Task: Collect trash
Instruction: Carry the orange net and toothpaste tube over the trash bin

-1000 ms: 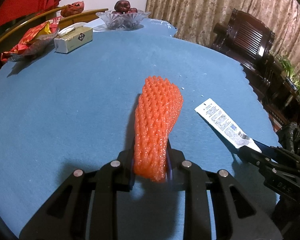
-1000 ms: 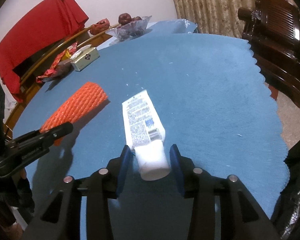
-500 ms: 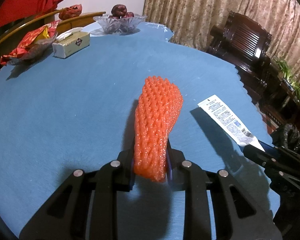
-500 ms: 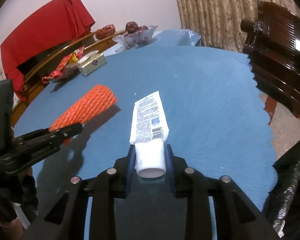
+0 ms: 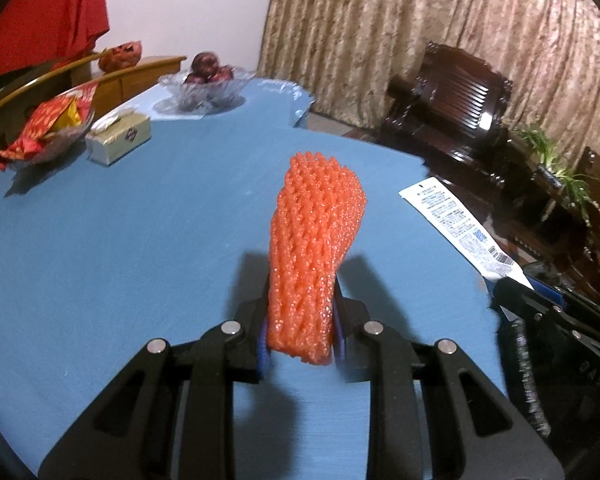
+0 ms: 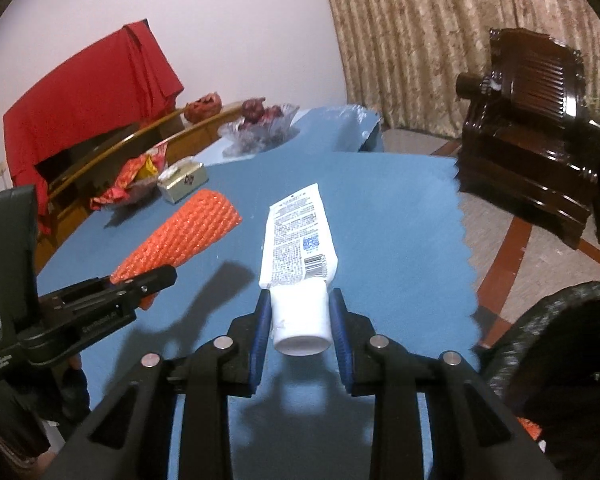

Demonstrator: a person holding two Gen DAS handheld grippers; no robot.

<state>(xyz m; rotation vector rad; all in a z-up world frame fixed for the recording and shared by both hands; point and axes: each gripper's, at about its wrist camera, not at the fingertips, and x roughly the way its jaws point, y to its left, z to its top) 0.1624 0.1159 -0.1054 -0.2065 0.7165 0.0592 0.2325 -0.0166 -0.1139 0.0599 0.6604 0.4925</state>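
Orange foam net (image 5: 314, 252) in left gripper (image 5: 302, 338), white tube (image 6: 296, 240) in right gripper (image 6: 300, 320).

Surface: table (image 5: 140, 240) with blue cover.
Far ahead of left gripper (image 5: 302, 344): glass fruit bowl (image 5: 204, 90).
Ahead-left: tissue box (image 5: 118, 140), dish of red wrappers (image 5: 48, 128).

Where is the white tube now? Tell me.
The white tube is gripped by its cap in the right claw, lifted above the blue table, right of the orange foam net.
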